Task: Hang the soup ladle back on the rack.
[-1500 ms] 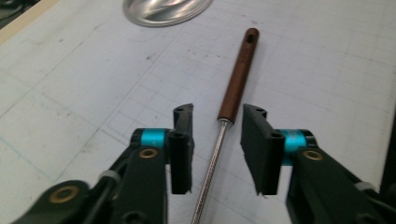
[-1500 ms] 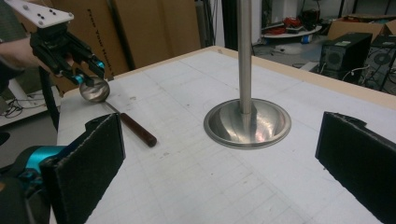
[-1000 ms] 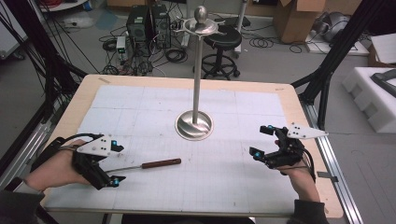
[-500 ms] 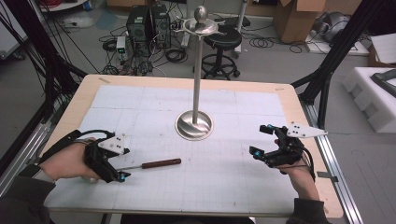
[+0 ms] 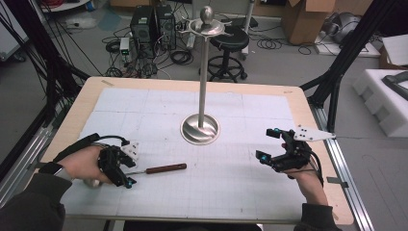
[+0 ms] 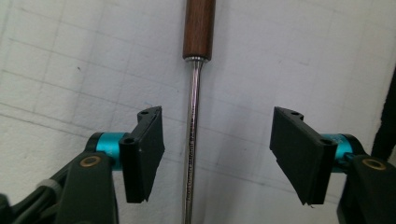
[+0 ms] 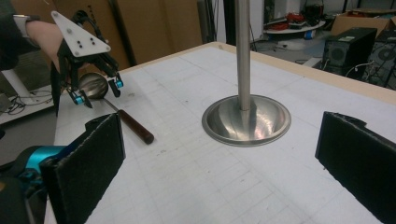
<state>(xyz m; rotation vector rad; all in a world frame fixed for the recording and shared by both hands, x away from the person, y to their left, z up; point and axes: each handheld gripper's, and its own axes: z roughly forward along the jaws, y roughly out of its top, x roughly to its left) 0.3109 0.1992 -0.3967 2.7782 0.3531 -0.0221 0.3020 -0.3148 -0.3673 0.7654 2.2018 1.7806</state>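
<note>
Looking down from the high view: the left gripper [image 5: 126, 168] has come down and rightward since a second ago and now sits over the metal shaft of the ladle [image 5: 159, 169], which lies flat on the worktop [image 5: 192, 96] at near left. Its brown wooden handle points right, toward the steel stand [image 5: 200, 126] at centre; the bowl end lies under the left hand. The ladle itself has not shifted. The right gripper [image 5: 275, 145] holds its place at near right, well apart from the ladle. Judgement: the approach is done and the grasp is under way; the lift comes next.

Left gripper view: the jaws have just been closing, and the shaft [image 6: 191, 140] runs between them. The left pad [image 6: 144, 154] stands just beside the shaft, the right pad [image 6: 299, 158] farther off; neither presses on it yet. So the gripper is part-way apart and straddles the shaft off-centre. Judgement: the nearer pad will probably meet the shaft first and nudge it sideways.

Right gripper view: both pads stand wide apart with nothing between them. The stand's base [image 7: 246, 120] lies ahead, with the ladle and left gripper [image 7: 95, 91] at far left.
</note>
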